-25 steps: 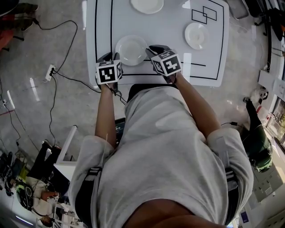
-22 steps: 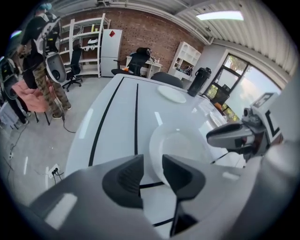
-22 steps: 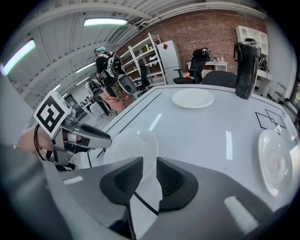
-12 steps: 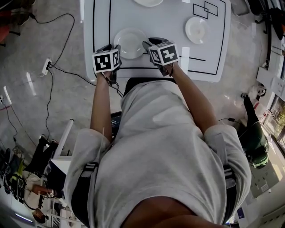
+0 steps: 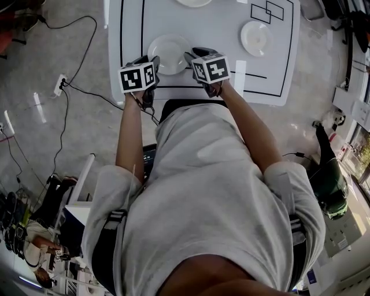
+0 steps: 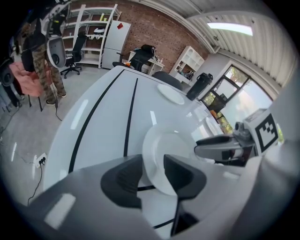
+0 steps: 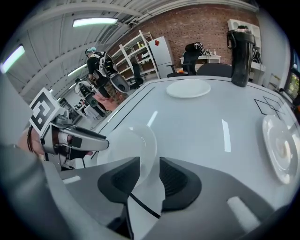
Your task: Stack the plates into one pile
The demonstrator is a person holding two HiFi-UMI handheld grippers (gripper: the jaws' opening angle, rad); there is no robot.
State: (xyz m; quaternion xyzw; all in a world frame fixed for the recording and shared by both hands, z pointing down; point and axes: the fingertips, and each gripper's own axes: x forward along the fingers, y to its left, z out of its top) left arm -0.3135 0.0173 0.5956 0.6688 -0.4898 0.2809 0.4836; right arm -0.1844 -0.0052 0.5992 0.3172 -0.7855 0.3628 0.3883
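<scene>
Evidently nothing is stacked yet: the near plate [image 5: 168, 53], far plate [image 7: 188, 88] and right plate [image 5: 255, 37], 3 in all, are spread apart on the table [image 5: 219, 34], the near plate flanked by the left gripper [image 6: 152, 176] and right gripper [image 7: 149, 176], whose jaws have just been opening, its rim seen ungripped in each gap.

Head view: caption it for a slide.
Near plate, rim between the just-opening jaws of left hand-held gripper and right hand-held gripper; two more plates beyond.

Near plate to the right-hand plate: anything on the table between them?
Nothing visible. The table between the near plate and the right-hand plate shows only black lines and glare. The right gripper, whose fingers have just been opening with the near plate's rim between them, sits on that side.
</scene>
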